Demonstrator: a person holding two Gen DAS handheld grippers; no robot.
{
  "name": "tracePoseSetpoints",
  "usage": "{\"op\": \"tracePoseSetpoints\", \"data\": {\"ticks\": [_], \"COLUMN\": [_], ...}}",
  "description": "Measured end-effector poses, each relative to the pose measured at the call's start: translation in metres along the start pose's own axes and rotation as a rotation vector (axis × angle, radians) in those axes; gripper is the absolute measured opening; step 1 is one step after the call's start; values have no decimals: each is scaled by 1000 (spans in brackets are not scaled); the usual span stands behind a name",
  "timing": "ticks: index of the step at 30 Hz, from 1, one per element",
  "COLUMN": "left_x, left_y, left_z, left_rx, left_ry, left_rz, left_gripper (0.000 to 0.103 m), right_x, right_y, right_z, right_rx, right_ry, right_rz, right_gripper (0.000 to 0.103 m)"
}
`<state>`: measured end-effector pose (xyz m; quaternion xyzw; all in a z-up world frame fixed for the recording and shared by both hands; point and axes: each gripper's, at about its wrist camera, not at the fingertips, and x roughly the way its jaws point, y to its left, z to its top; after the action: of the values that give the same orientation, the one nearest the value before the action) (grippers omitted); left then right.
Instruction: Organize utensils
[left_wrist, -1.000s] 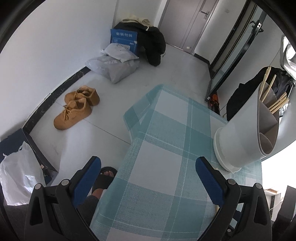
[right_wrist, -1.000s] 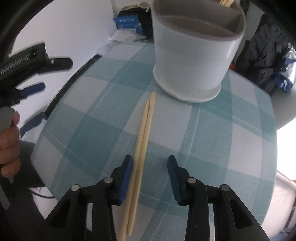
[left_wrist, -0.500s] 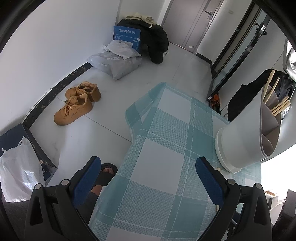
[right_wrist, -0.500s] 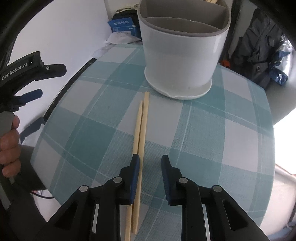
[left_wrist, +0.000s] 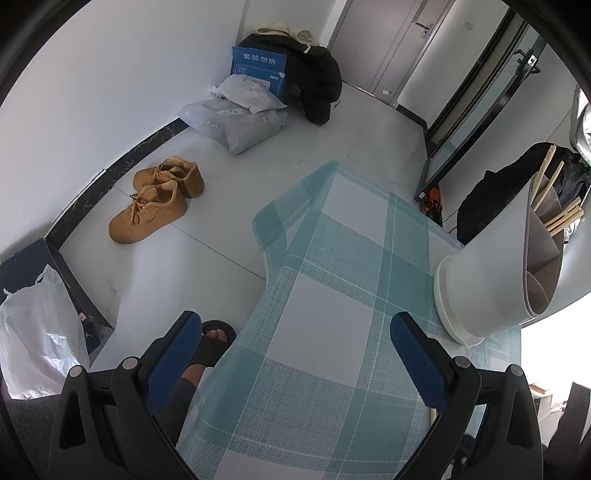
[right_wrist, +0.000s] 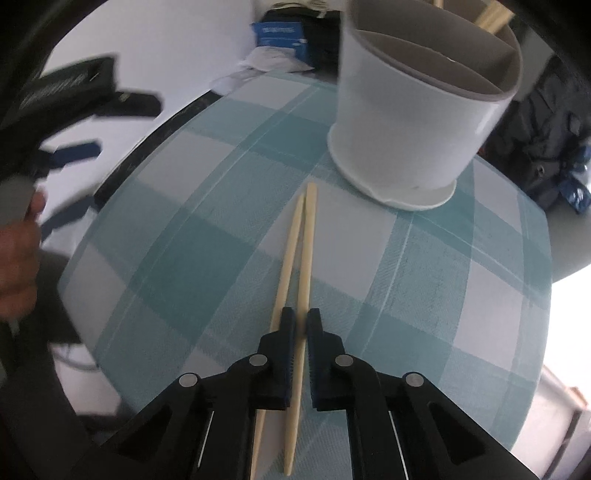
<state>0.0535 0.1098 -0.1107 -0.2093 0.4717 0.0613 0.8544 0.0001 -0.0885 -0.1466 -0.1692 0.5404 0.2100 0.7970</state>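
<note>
The two pale wooden chopsticks (right_wrist: 301, 266) lie on the teal-and-white checked tablecloth (right_wrist: 192, 236), long axes running straight ahead from the right gripper (right_wrist: 301, 325) toward the white divided plastic utensil holder (right_wrist: 417, 122); their far tips stop just short of its base. The right gripper's blue-padded fingers are nearly closed around one stick, the right-hand one; the other lies just outside the left finger. The left gripper (left_wrist: 295, 354) is farther from the chopsticks, fingers wide apart, gripping nothing.
</note>
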Motion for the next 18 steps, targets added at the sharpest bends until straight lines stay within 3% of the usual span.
{"op": "tracePoseSetpoints", "data": {"ticks": [9,13,18], "left_x": [-1,-2,0], "left_y": [1,3,5], "left_z": [1,2,1], "left_rx": [-11,-16,-25], "left_ry": [5,7,14], "left_rz": [-12,-6,8], "left_gripper": [100,100,100], "right_x": [-10,-4,10], "right_y": [-17,-22,-24], "right_z": [-26,-13,24], "right_rx": [-3,2,6], "right_ry": [74,52,44], "right_rz": [-5,4,4], "right_gripper": [9,24,24]}}
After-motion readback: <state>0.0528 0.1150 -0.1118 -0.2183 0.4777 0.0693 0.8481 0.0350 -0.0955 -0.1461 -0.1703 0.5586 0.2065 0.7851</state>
